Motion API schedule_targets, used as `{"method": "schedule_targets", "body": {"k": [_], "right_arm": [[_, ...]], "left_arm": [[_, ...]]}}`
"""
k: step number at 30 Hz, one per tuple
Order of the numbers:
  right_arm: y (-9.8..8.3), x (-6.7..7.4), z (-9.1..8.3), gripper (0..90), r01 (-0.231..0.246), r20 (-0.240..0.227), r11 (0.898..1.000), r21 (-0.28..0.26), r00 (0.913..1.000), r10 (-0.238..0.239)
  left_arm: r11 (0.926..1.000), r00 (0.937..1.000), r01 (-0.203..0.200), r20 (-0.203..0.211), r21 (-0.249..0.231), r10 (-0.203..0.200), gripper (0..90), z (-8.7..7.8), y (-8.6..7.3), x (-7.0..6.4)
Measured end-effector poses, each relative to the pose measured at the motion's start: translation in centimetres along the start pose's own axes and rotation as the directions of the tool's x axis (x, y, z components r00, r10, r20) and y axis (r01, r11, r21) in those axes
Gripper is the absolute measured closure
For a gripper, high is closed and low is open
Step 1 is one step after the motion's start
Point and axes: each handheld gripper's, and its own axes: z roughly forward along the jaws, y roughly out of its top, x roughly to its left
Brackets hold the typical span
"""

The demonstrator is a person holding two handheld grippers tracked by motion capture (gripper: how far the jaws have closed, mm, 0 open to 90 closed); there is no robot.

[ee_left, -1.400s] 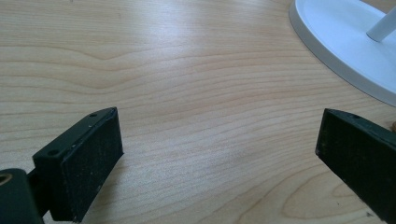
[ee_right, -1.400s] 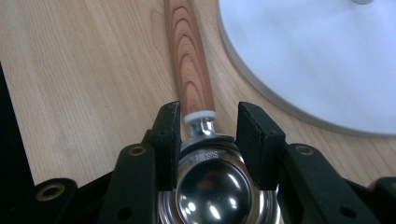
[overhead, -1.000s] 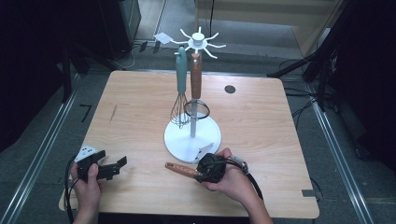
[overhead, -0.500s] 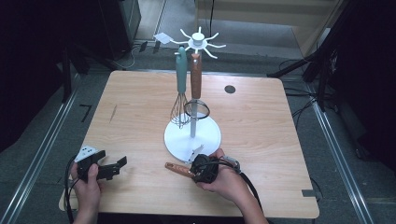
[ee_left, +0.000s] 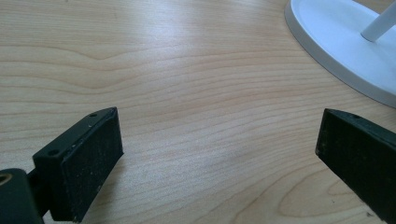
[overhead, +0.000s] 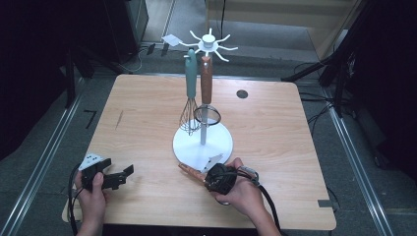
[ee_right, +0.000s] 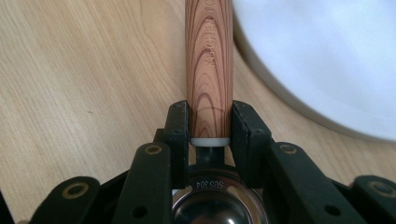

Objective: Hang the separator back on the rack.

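Grasp step: right gripper (ee_right: pixel 210 123) just closed onto wood-grain-handled steel utensil (ee_right: pixel 209 60) lying on bench (overhead: pixel 147 113); left gripper (ee_left: pixel 219 154) wide open, empty. Next: lift toward white hook stand (overhead: pixel 202 142).

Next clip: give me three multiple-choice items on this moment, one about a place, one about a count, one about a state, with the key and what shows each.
1. Where does the wood-handled utensil lie?
A. hung on the rack
B. on the table beside the white stand base
C. on the floor

2. How many utensils hang from the rack?
A. two
B. four
C. none

3. How do the left tongs stand?
A. shut on the whisk
B. shut on nothing
C. open over bare table

Key: 1 B, the right tongs clasp its handle on the tabletop next to the base. 2 A, the teal whisk and the brown-handled strainer. 3 C, its jaws stand wide apart with nothing between.
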Motion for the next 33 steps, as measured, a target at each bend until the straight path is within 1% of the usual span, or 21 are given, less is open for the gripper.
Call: {"method": "schedule_targets", "body": {"k": [2, 3, 5, 7, 8, 9, 10, 12, 14, 17, 21, 22, 25, 27, 29, 32, 33], "right_arm": [[-0.4, -0.3, -0.7, 71.2, -0.012, 0.016, 0.999, -0.036, 0.9998, 0.012], [-0.6, -0.3, -0.9, 71.2, -0.020, 0.014, 0.999, -0.048, 0.9997, 0.020], [-1.0, -0.6, -1.4, 71.3, -0.042, 0.025, 0.995, -0.087, 0.9987, 0.044], [-1.4, -0.9, -1.7, 71.2, -0.049, 0.028, 0.992, -0.112, 0.9982, 0.052], [-1.6, -1.0, -1.9, 71.3, -0.065, 0.030, 0.990, -0.125, 0.9972, 0.069], [-1.8, -1.1, -1.9, 71.2, -0.069, 0.031, 0.988, -0.136, 0.9967, 0.074], [-2.0, -1.3, -2.1, 71.2, -0.084, 0.027, 0.986, -0.147, 0.9957, 0.088], [-2.5, -1.6, -2.3, 71.3, -0.104, 0.036, 0.980, -0.169, 0.9931, 0.112], [-2.7, -2.0, -2.5, 71.2, -0.114, 0.037, 0.976, -0.184, 0.9918, 0.122], [-3.2, -2.4, -3.0, 71.2, -0.140, 0.041, 0.966, -0.219, 0.9874, 0.153], [-3.8, -3.0, -3.4, 71.2, -0.168, 0.050, 0.954, -0.249, 0.9813, 0.186], [-3.9, -3.2, -3.4, 71.2, -0.166, 0.052, 0.952, -0.257, 0.9813, 0.186], [-4.3, -3.5, -3.7, 71.3, -0.184, 0.061, 0.942, -0.281, 0.9760, 0.209], [-4.6, -3.7, -3.9, 71.2, -0.196, 0.060, 0.933, -0.303, 0.9727, 0.224], [-4.8, -3.9, -4.2, 71.2, -0.207, 0.060, 0.921, -0.331, 0.9690, 0.239], [-5.2, -4.3, -4.4, 71.2, -0.225, 0.059, 0.906, -0.357, 0.9630, 0.263], [-5.4, -4.4, -4.5, 71.2, -0.231, 0.059, 0.900, -0.369, 0.9607, 0.271]], "left_arm": [[1.0000, 1.0000, 0.000, 0.001, 0.000, 0.000, 0.9, 0.0, 0.0, 0.0], [1.0000, 1.0000, 0.001, 0.001, 0.000, -0.001, 0.9, 0.0, 0.0, 0.0], [1.0000, 1.0000, 0.001, 0.002, -0.001, -0.001, 0.9, 0.0, 0.0, 0.0], [1.0000, 1.0000, 0.002, 0.002, -0.001, -0.002, 0.9, 0.0, 0.0, 0.0], [1.0000, 1.0000, 0.001, 0.003, -0.001, -0.001, 0.9, 0.0, 0.0, 0.0], [1.0000, 1.0000, 0.002, 0.003, -0.001, -0.002, 0.9, 0.0, 0.0, 0.0], [1.0000, 1.0000, 0.003, 0.003, -0.003, -0.003, 0.9, 0.0, 0.0, 0.0], [1.0000, 1.0000, 0.003, 0.005, -0.003, -0.003, 0.9, 0.0, 0.0, 0.0], [1.0000, 1.0000, 0.004, 0.005, -0.003, -0.004, 0.9, 0.0, 0.0, 0.0], [1.0000, 1.0000, 0.004, 0.005, -0.004, -0.004, 0.9, 0.0, 0.0, 0.0], [1.0000, 1.0000, 0.002, 0.004, -0.001, -0.002, 0.9, 0.0, 0.0, 0.0], [1.0000, 1.0000, 0.003, 0.003, -0.002, -0.003, 0.9, 0.0, 0.0, 0.0], [1.0000, 1.0000, 0.001, 0.004, 0.000, -0.001, 0.9, 0.0, 0.0, 0.0], [1.0000, 1.0000, 0.001, 0.006, 0.003, -0.001, 0.9, 0.0, 0.0, 0.0], [1.0000, 1.0000, -0.002, 0.003, 0.001, 0.002, 0.9, 0.0, 0.0, 0.0], [1.0000, 1.0000, -0.001, 0.004, -0.001, 0.001, 0.9, 0.0, 0.0, 0.0], [1.0000, 1.0000, 0.000, 0.006, 0.003, 0.000, 0.9, 0.0, 0.0, 0.0]]}}
